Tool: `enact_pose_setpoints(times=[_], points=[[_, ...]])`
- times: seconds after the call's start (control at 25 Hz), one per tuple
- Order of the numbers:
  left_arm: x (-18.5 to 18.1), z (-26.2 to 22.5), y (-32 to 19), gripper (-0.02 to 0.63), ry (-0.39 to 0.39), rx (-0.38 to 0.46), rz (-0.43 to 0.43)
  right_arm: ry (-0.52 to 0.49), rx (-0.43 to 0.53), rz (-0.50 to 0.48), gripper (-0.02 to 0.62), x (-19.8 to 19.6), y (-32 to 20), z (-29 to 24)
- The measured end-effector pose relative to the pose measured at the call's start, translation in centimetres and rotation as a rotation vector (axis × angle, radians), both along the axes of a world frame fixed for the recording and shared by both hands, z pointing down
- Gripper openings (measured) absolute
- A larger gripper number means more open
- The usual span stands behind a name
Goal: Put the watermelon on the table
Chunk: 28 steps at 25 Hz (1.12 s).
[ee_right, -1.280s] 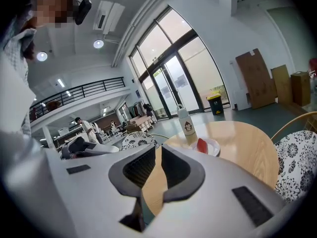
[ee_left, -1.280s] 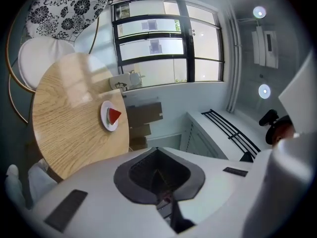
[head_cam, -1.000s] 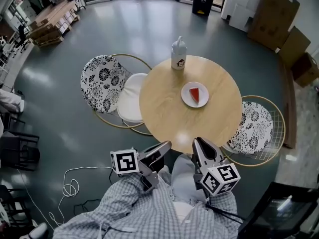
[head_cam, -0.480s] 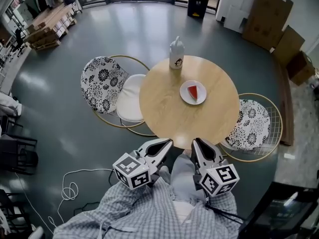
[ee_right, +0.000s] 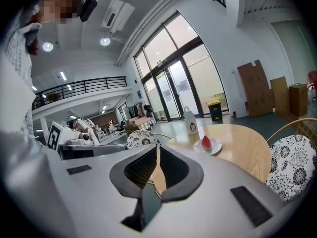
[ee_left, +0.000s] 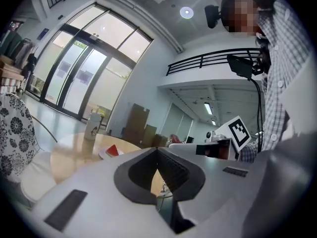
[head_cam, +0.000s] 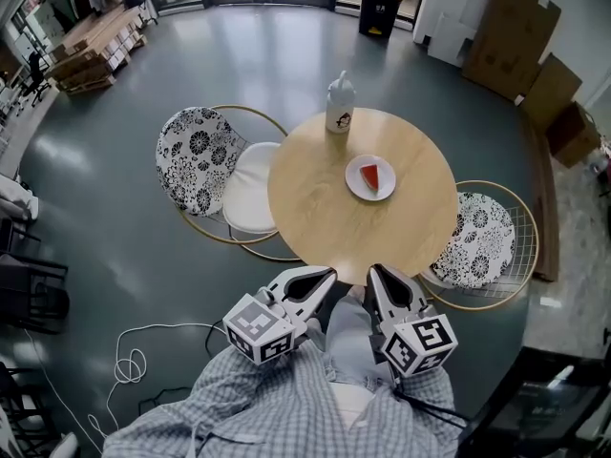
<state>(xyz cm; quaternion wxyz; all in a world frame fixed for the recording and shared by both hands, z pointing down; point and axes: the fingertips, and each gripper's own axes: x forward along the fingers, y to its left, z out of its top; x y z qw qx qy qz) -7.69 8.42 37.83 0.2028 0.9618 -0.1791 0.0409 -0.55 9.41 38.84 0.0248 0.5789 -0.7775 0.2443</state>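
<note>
A red watermelon slice [head_cam: 370,176] lies on a small white plate [head_cam: 384,187] on the round wooden table [head_cam: 315,198]. Both grippers hover close to my body, just short of the table's near edge. The left gripper [head_cam: 323,276] and right gripper [head_cam: 376,273] are shut with nothing in them, jaws pointing towards the table. In the left gripper view the slice [ee_left: 113,149] shows far beyond the gripper [ee_left: 157,150]. The right gripper view has the slice [ee_right: 206,143] on its plate [ee_right: 215,147], well beyond the gripper [ee_right: 158,148].
A white bottle [head_cam: 340,103] stands at the table's far edge. A floral-backed chair [head_cam: 196,160] with a white seat is at the table's left, another floral chair [head_cam: 482,241] at its right. A white cable [head_cam: 134,359] lies on the floor. Cardboard boxes [head_cam: 520,27] stand far right.
The left gripper has swung in towards the right one and turned, so its jaws now point up at the table. The right gripper has barely moved.
</note>
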Motion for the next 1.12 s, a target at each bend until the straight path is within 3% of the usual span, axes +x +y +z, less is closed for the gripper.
enact_pose_setpoints(times=[0.2,0.6,1.12], points=[[0.1,0.0,0.3,0.008,-0.057,0.073,0.032,-0.003,-0.008,0.009,0.012,-0.1,0.1,0.1],[-0.1,0.6,0.5,0.008,-0.069,0.057,0.036,-0.01,-0.015,-0.013,0.012,-0.8,0.0,0.3],[0.2,1.0,1.4,0.008,-0.133,0.109,0.083,-0.007,-0.025,-0.042,0.009,-1.7,-0.2,0.4]])
